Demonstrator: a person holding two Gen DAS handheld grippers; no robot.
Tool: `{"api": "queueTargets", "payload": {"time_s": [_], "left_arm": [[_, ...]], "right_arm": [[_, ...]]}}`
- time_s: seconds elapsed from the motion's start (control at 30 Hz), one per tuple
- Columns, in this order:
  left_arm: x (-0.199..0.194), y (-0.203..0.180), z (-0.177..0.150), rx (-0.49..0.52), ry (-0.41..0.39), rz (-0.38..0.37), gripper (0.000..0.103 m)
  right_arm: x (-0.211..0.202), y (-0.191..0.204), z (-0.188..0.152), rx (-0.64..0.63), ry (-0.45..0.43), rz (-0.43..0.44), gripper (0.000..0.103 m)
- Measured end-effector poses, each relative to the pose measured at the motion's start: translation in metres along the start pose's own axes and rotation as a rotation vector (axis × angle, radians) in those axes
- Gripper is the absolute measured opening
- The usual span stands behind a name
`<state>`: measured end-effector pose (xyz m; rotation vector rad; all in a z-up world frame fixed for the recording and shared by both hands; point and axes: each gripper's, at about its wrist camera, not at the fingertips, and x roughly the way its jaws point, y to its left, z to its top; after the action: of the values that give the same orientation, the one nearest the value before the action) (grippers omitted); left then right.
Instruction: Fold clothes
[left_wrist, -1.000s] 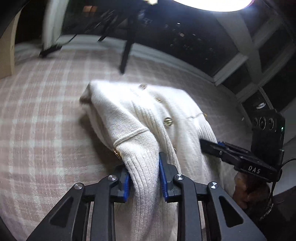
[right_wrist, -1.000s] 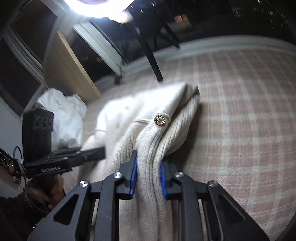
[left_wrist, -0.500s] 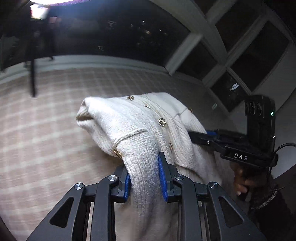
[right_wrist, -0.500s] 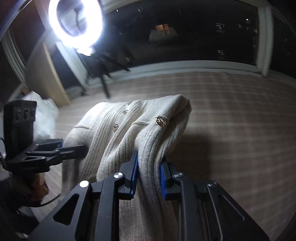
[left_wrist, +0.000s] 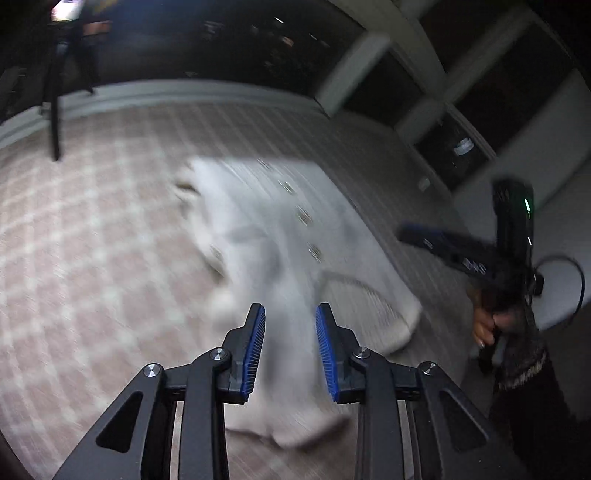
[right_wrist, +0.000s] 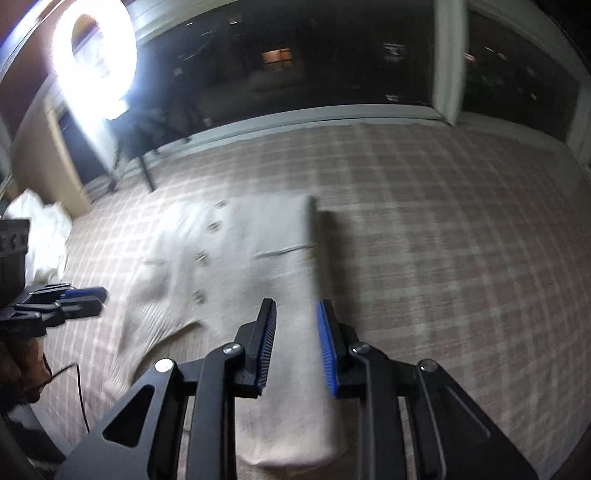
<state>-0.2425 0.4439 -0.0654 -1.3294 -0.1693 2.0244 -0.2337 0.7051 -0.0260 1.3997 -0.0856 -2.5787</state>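
Left gripper (left_wrist: 290, 347): blue pads apart, clear of knit below, nothing held. Cream ribbed button-front cardigan (right_wrist: 258, 251) flat on pink plaid bedspread (right_wrist: 443, 236), just laid out. Right gripper (right_wrist: 297, 345): jaws opening, empty. Next likely sleeve fold. Bedspread bare rightward; white bundle (right_wrist: 40, 229) far left.
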Motion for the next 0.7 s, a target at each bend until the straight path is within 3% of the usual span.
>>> {"api": "queueTargets", "payload": {"time_s": [0.1, 0.2, 0.4, 0.5, 0.6, 0.7], "left_arm": [[0.03, -0.005, -0.016, 0.013, 0.085, 0.011, 0.026], [0.038, -0.007, -0.03, 0.055, 0.072, 0.028, 0.021], [0.011, -0.007, -0.044, 0.045, 0.126, 0.037, 0.023], [-0.013, 0.006, -0.05, -0.022, 0.124, 0.076, 0.032], [-0.044, 0.014, -0.059, -0.091, 0.094, 0.121, 0.04], [-0.071, 0.015, -0.058, -0.084, 0.041, 0.177, 0.054]], "right_arm": [[0.033, 0.009, -0.011, -0.026, 0.085, -0.064, 0.023], [0.047, 0.007, -0.02, -0.007, 0.094, -0.098, 0.024], [0.037, 0.023, -0.023, -0.056, 0.093, -0.176, 0.028], [0.026, 0.032, -0.026, -0.054, 0.083, -0.196, 0.028], [0.01, 0.044, -0.034, -0.003, 0.053, -0.167, 0.041], [-0.008, 0.063, -0.044, 0.06, 0.022, -0.165, 0.044]]}}
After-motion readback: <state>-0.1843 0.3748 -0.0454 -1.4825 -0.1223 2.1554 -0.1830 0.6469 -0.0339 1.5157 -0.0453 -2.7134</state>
